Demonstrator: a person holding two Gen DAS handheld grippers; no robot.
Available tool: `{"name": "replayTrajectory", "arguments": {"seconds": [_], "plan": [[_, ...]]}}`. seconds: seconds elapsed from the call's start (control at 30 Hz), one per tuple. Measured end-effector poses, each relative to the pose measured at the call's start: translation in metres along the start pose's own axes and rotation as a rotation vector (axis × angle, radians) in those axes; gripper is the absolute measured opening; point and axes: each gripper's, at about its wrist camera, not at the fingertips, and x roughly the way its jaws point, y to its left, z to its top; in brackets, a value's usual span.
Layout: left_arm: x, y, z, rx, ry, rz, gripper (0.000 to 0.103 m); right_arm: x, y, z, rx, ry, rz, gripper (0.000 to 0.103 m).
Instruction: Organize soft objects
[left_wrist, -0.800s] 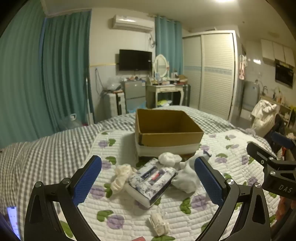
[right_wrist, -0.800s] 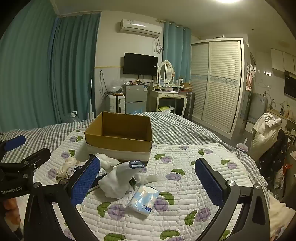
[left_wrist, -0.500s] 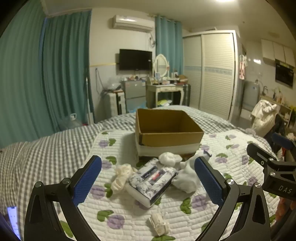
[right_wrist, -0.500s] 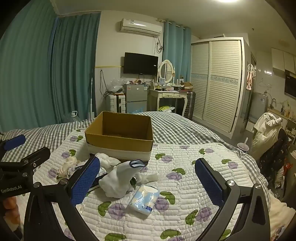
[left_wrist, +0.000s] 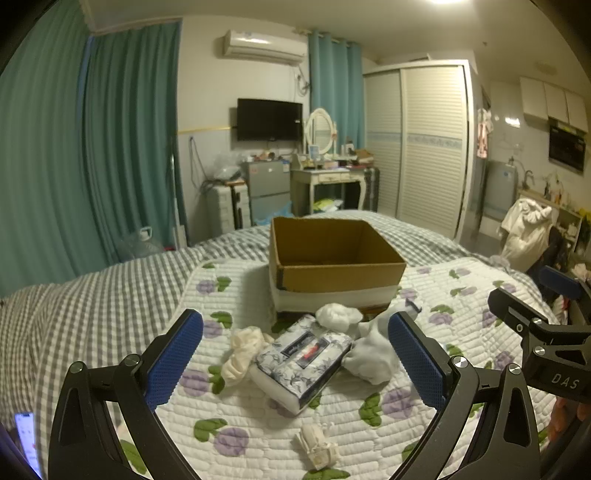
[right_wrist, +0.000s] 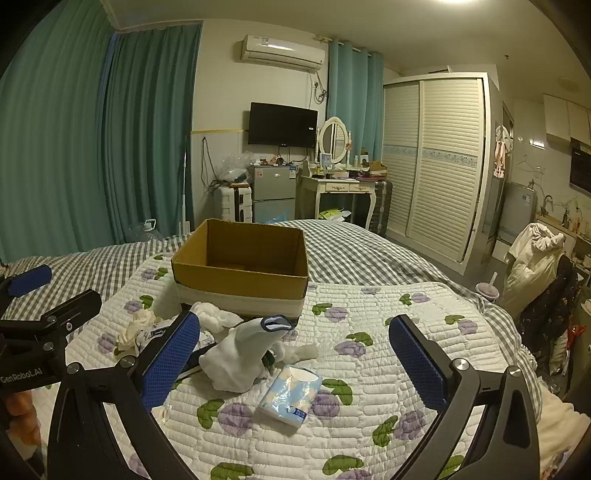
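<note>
An open, empty cardboard box (left_wrist: 334, 258) (right_wrist: 240, 271) stands on the flowered quilt. In front of it lie a floral tissue pack (left_wrist: 303, 365), a cream cloth bundle (left_wrist: 243, 349), a white ball of cloth (left_wrist: 338, 317), a white sock (left_wrist: 371, 360) (right_wrist: 243, 354) and a small rolled cloth (left_wrist: 317, 445). A light-blue tissue packet (right_wrist: 290, 393) lies near the sock. My left gripper (left_wrist: 295, 362) is open above the tissue pack. My right gripper (right_wrist: 295, 365) is open above the blue packet. Both are empty.
The quilt (right_wrist: 369, 369) covers a grey checked bed (left_wrist: 92, 306). A phone (left_wrist: 27, 439) lies at the near left edge. Teal curtains, a fridge, a dressing table and a wardrobe (right_wrist: 436, 162) stand beyond the bed. A chair with clothes (right_wrist: 535, 266) is at the right.
</note>
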Motion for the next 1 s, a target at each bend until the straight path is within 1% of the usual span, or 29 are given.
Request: {"name": "replayTrajectory", "arguments": {"seconds": [0.3, 1.0], "plan": [[-0.0003, -0.0003, -0.0001, 0.000, 0.001, 0.001, 0.102, 0.0094, 0.0076, -0.0087, -0.002, 0.005, 0.000, 0.103], [0.0020, -0.0014, -0.0015, 0.000, 0.005, 0.001, 0.102, 0.0098, 0.0065, -0.0060, -0.002, 0.014, 0.009, 0.103]]}}
